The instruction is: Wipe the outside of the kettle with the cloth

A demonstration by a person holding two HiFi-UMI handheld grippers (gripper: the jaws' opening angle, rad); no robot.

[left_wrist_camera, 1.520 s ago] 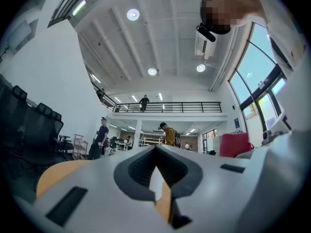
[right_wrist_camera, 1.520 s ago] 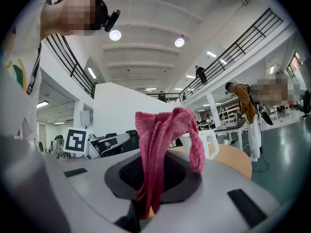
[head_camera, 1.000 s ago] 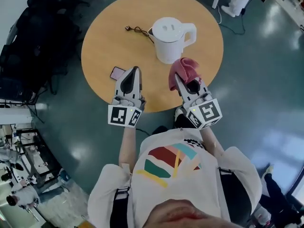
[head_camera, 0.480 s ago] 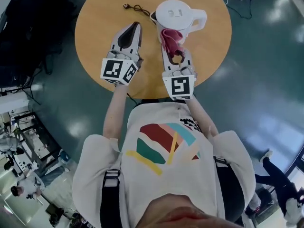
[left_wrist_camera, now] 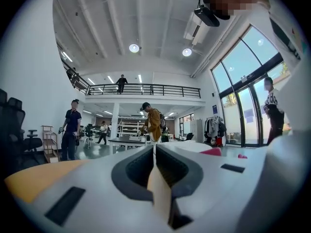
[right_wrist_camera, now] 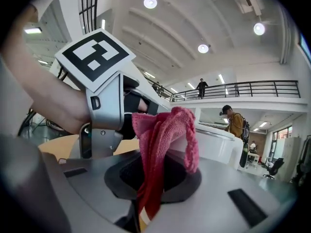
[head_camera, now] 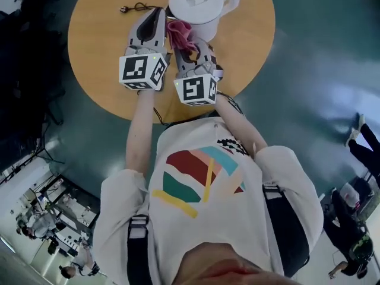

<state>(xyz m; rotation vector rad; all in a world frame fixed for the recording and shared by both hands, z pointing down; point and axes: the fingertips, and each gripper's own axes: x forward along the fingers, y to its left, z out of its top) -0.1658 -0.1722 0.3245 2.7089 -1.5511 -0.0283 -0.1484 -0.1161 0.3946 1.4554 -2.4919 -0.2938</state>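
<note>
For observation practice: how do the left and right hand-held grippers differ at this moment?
The right hand-held gripper is shut on the pink cloth; the left hand-held gripper is shut on nothing. The right one brings its cloth to the white kettle; the left one sits beside the kettle, on its left. Both are over the round table, jaws together.

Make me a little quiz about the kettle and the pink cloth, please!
1. Pick one: what colour is the kettle? A white, B black, C green.
2. True or false: the kettle's lid is off.
3. Short answer: which gripper holds the pink cloth?

Key: 1 A. 2 False, the lid is on. 3 The right gripper, with its jaws shut on it.
</note>
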